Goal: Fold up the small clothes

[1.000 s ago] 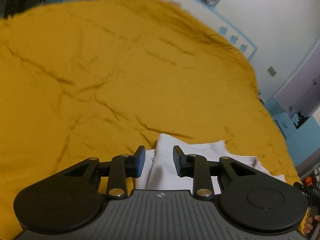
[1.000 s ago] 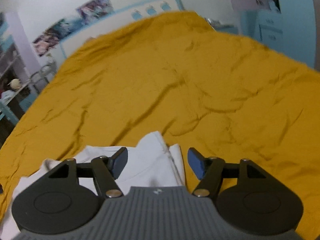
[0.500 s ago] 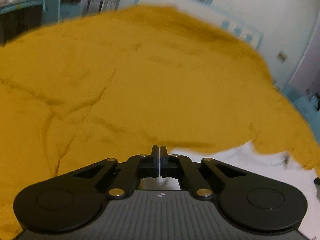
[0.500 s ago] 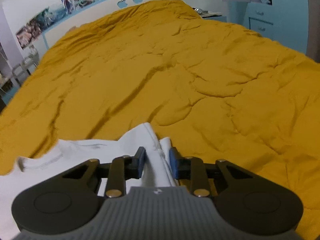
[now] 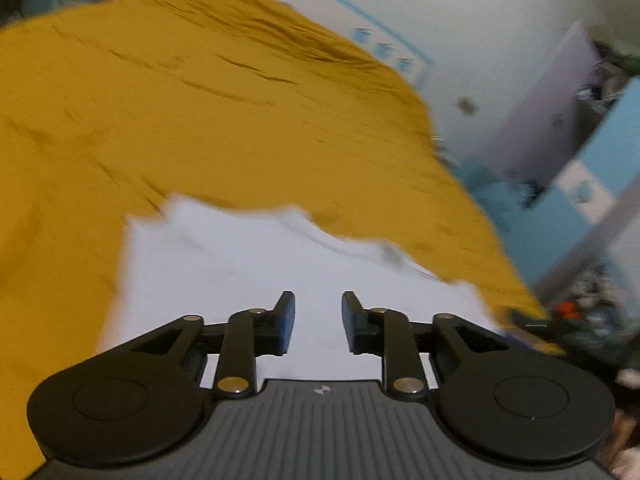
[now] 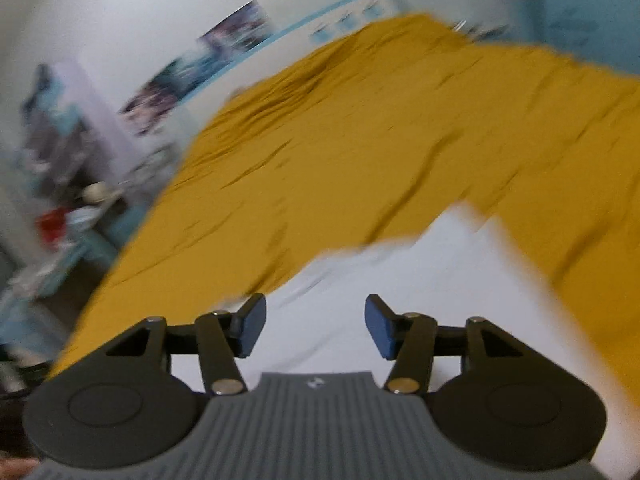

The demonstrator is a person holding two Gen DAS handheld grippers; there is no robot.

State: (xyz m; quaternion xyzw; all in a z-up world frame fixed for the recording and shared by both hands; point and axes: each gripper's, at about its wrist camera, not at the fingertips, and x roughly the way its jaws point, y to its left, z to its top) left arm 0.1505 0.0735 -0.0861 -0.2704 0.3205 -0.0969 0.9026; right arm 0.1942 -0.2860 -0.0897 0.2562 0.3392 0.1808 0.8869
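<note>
The left tool [image 5: 318, 322] and right tool [image 6: 315, 326] both gape apart, gripping nothing. A white garment [image 5: 248, 276] lies on the mustard bedspread [image 5: 160, 112] at twelve o'clock. No writing is legible.

left gripper [image 5: 318, 322] jaws apart, right gripper [image 6: 316, 326] jaws wider apart, both holding nothing

Right gripper [image 6: 315, 325], fingers [image 6: 252, 322] apart, above white garment [image 6: 420, 280] on yellow bedspread [image 6: 360, 140].

A white garment [image 5: 256, 276] is spread flat on the mustard-yellow bedspread [image 5: 200, 120], near its closest edge; details are blurred.
</note>
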